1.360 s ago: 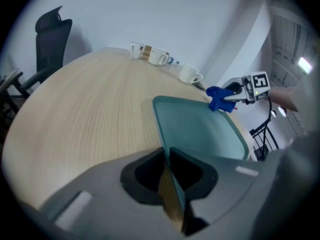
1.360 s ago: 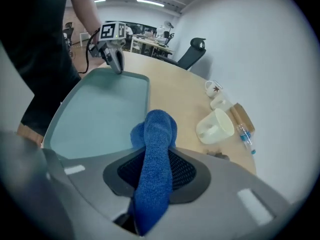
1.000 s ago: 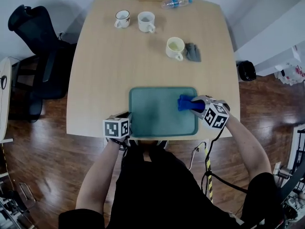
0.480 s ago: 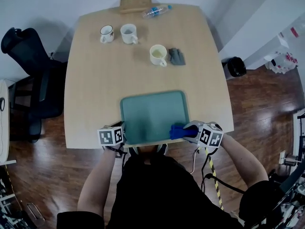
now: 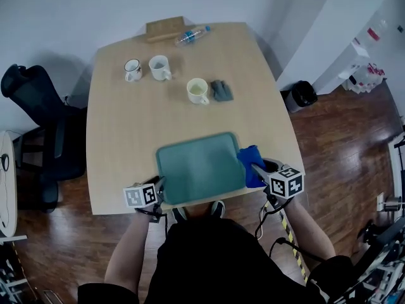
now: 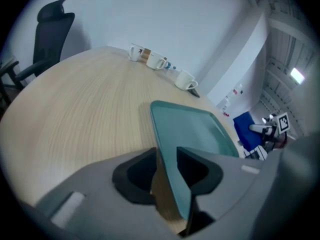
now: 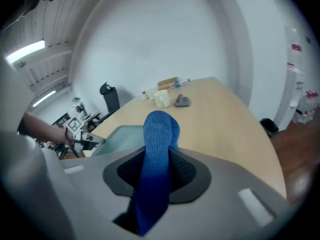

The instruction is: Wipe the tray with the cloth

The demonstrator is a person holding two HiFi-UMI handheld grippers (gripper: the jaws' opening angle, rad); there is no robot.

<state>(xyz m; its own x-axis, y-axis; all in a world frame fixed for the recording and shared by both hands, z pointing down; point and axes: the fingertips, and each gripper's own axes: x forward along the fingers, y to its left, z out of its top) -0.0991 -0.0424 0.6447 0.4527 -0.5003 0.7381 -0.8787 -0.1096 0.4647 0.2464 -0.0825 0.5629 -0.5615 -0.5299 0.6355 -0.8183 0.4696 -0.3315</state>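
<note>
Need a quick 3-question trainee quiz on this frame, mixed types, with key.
1. How many mugs stand on the table?
2. True or false: a mug stands on the tray.
3. What is clamped in the right gripper? A) a mug B) the blue cloth C) nothing

Key: 1. three; 2. false, all stand farther back on the table; 3. B

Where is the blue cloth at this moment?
In the head view the blue cloth is at the right edge of the tray, near the front right corner of the table, clamped in the right claw.
</note>
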